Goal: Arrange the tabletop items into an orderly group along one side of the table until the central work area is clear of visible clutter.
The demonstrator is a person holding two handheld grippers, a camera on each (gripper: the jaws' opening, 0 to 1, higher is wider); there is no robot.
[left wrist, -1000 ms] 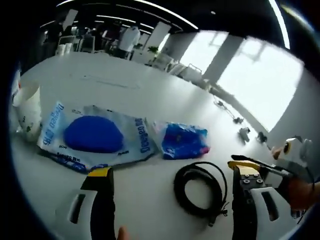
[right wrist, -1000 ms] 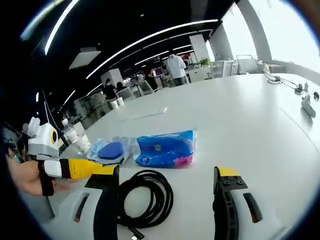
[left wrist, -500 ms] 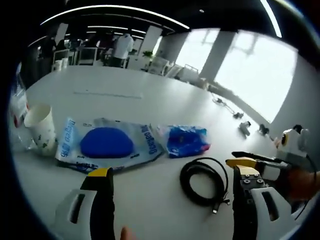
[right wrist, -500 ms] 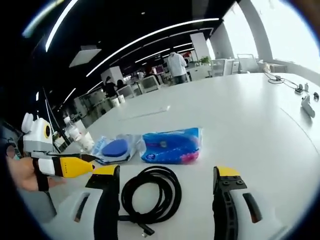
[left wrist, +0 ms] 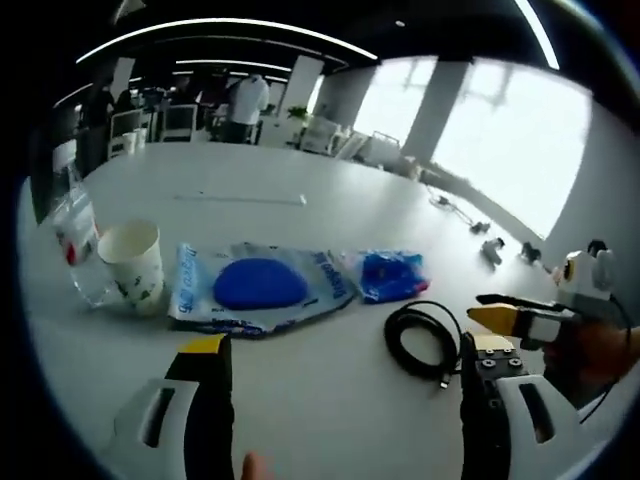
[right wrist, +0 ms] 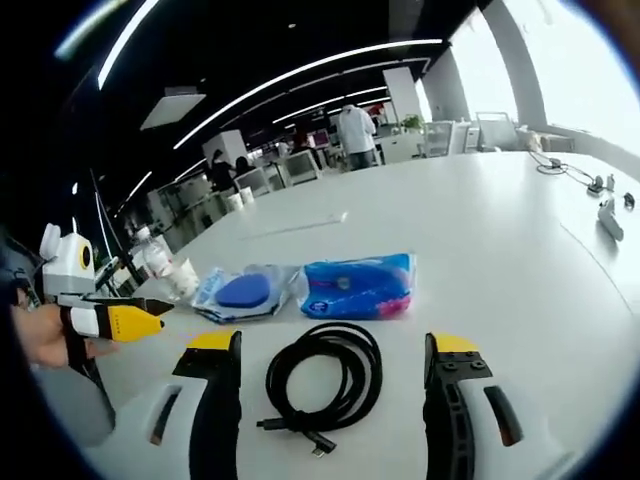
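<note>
While both hand-held grippers hover over the white worktop [right wrist: 520, 220], the coiled black cable [right wrist: 322, 378] lies loose and flat between the jaws of the right hand-held gripper [right wrist: 330, 352], just ahead of its yellow-tipped fingers, and those jaws stand wide apart with nothing in them. That cable looks light and floppy; pinch one strand and the rest of the loop would likely trail and uncoil, so my call is to take it where several turns bunch together, on the near side by the plug end. Just beyond it sits the small blue plastic packet [right wrist: 359, 286], soft and crinkly by the look of it, probably slippery film, best nipped at a sealed edge.

Over in the left gripper view, the left hand-held gripper [left wrist: 340, 352] is open too, jaws parted and empty. Ahead of it and a little left lies the clear flat bag with a blue rounded pad inside [left wrist: 258, 288], limp and light, one to grip by a corner. Left of that bag stands the white paper cup [left wrist: 133, 265], upright, easily crushed, so a gentle squeeze on the wall is what I'd judge right. A clear plastic bottle [left wrist: 78, 240] stands right beside the cup at the far left. The cable [left wrist: 425, 340] lies to the right, near the right hand-held gripper's yellow tip [left wrist: 500, 318].
</note>
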